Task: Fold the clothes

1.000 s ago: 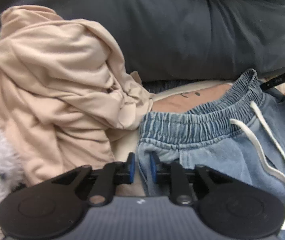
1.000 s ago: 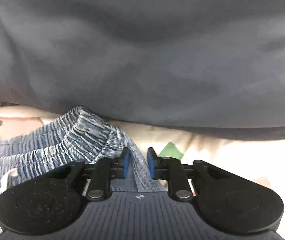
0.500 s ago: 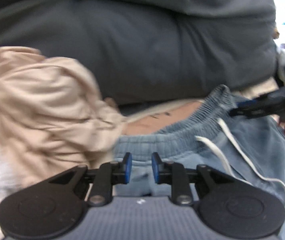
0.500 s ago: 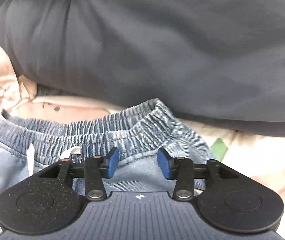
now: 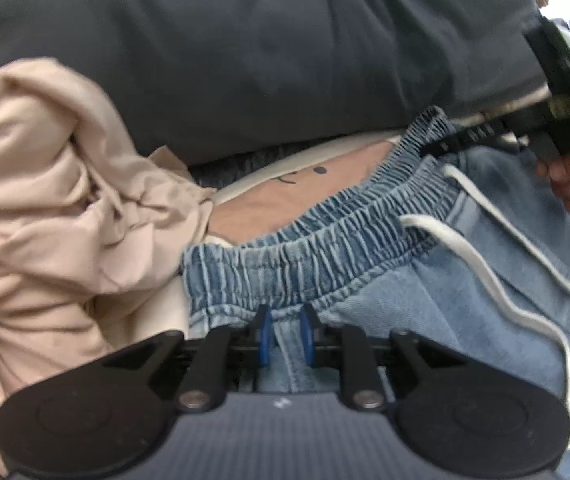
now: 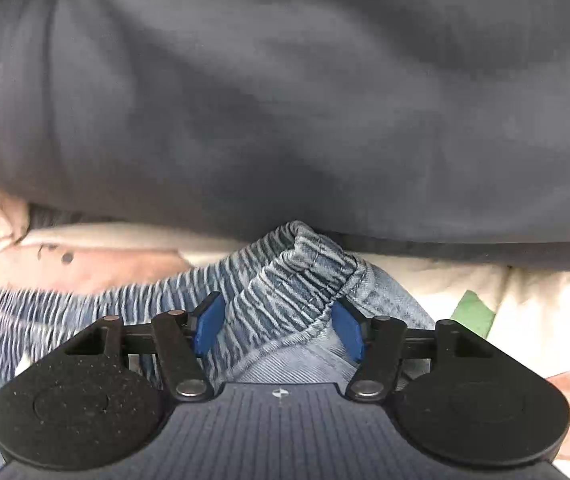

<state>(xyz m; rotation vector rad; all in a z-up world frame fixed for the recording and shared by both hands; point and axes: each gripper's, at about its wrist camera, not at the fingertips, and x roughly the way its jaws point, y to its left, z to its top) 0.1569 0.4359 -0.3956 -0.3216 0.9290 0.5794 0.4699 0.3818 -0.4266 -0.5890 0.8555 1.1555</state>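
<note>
Fingers (image 5: 267, 334) on the left gripper (image 5: 285, 334) are pinched onto the denim shorts (image 5: 425, 300) just under the elastic waistband (image 5: 317, 248), probably anchoring that corner; right gripper (image 6: 281, 326) is spread wide around the waistband's far end, gripping nothing. Beige garment (image 5: 45, 200) sits crumpled off left.

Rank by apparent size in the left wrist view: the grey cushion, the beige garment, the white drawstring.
1. grey cushion, across the whole top.
2. beige garment, filling the left side; it lies nearer the camera, so the gap may be misleading.
3. white drawstring, a thin cord on the jeans.
</note>
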